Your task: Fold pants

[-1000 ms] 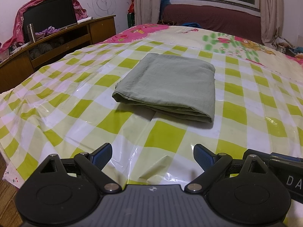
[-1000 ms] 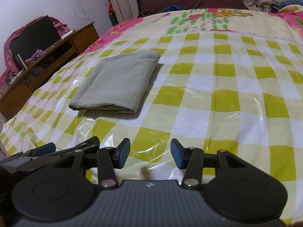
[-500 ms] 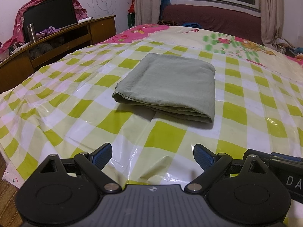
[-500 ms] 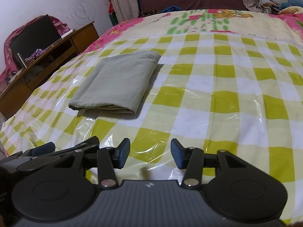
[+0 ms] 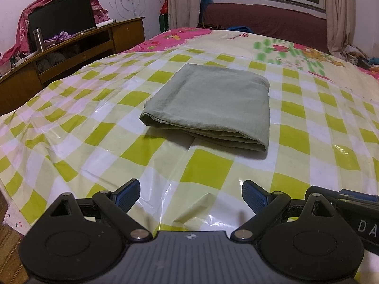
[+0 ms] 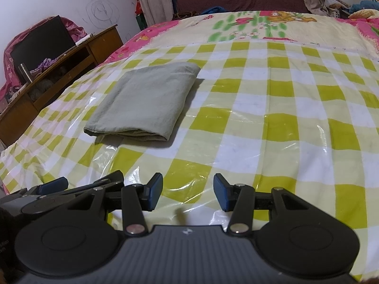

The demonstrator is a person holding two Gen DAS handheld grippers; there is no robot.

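A: What lay leftmost?

B: The left hand-held gripper (image 5: 190, 195) hung wide open and empty over the bed (image 5: 71, 127). Beyond it lay the pants (image 5: 213, 101), folded into a flat green rectangle on the checked sheet.

A: And right?

B: The right hand-held gripper (image 6: 188, 193) was parted too, holding nothing. The cloth looked soft, light, floppy; I'd pinch the thick near fold.

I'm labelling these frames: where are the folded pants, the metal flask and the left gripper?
folded pants (image 5: 210, 104), left wrist view, middle of the top layer
metal flask (image 5: 38, 39), left wrist view, its body
left gripper (image 5: 190, 195), left wrist view, midway between fingertips
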